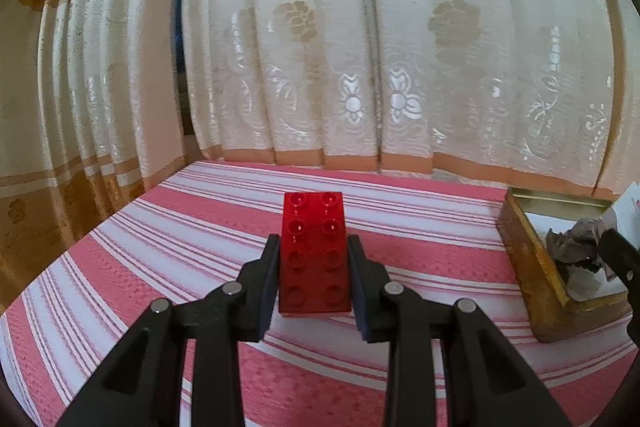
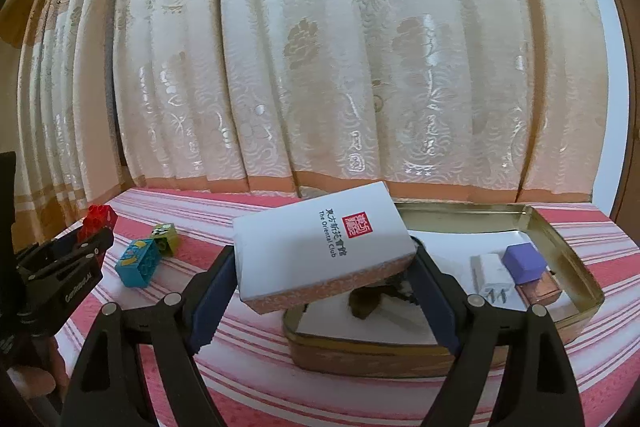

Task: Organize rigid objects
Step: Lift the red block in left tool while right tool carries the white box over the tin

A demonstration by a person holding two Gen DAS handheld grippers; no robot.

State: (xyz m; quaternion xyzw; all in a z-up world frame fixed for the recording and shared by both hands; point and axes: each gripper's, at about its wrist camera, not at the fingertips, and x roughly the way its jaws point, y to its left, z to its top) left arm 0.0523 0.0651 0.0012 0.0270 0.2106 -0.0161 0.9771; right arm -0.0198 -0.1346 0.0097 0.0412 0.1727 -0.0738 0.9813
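My left gripper [image 1: 314, 251] is shut on a clear red brick [image 1: 314, 251] with its studs up, held just above the pink striped cloth [image 1: 160, 247]. The same brick [image 2: 98, 219] and gripper show at the far left of the right wrist view. My right gripper [image 2: 324, 267] is shut on a white box [image 2: 320, 247] printed "The Oriental Club", held tilted over the left end of an open gold tin [image 2: 560, 227]. The tin [image 1: 528, 247] also shows at the right of the left wrist view.
In the tin lie a white plug [image 2: 490, 273], a purple-topped small box [image 2: 524, 263] and a dark crumpled thing [image 2: 368, 297]. A blue brick [image 2: 138, 263] and a green brick [image 2: 164, 237] lie on the cloth left of the tin. Patterned curtains [image 2: 320, 67] hang behind the table.
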